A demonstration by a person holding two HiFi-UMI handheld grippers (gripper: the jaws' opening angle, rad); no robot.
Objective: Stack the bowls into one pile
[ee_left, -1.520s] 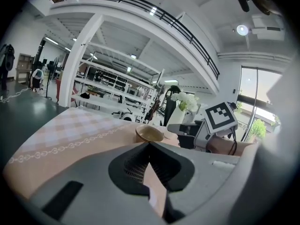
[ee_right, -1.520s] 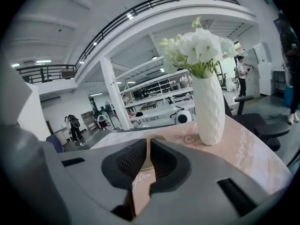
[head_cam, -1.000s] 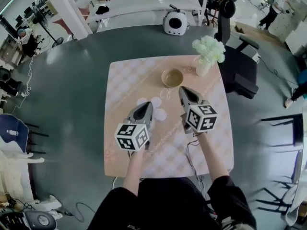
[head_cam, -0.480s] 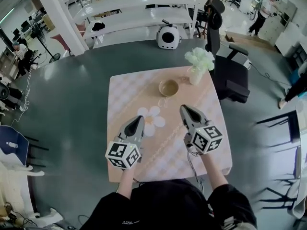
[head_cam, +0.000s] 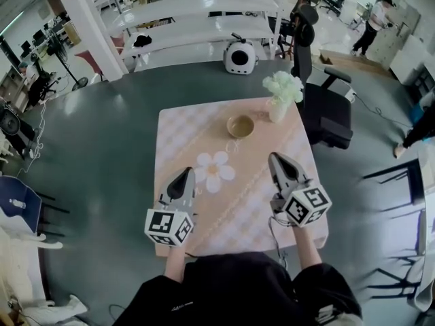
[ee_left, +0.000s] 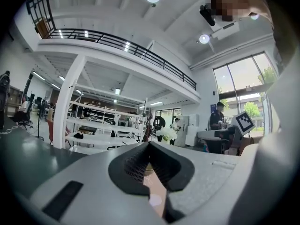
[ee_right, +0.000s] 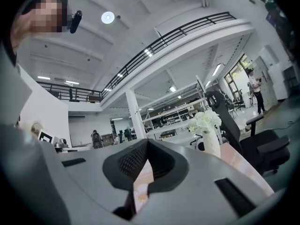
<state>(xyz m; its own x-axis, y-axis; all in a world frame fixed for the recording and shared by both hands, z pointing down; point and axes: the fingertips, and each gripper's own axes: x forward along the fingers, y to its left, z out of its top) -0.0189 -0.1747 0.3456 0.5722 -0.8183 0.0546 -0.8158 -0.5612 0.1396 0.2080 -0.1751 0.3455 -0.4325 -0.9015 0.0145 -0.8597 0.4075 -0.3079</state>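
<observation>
Head view first: the square bench with a pink-and-white checked cloth has a small tan round bowl sitting toward its far edge, just beside a white vase of white flowers at the far right corner. Can't tell from up here how many bowls are nested in that one spot. A white flower-shaped mat lies flat near the middle of the bench. The left claw hovers over the near left part of the cloth and the right claw over the near right, both well apart from the bowl and holding nothing. A black office chair stands just past the right side of the bench.

Left gripper view: the left claw is pressed together, tips meeting, nothing pinched. It's looking level across the room, with the white flowers small in the distance.

Right gripper view: the right claw is pressed together too, and it's empty. The vase stands upright to the right of it on the bench.
</observation>
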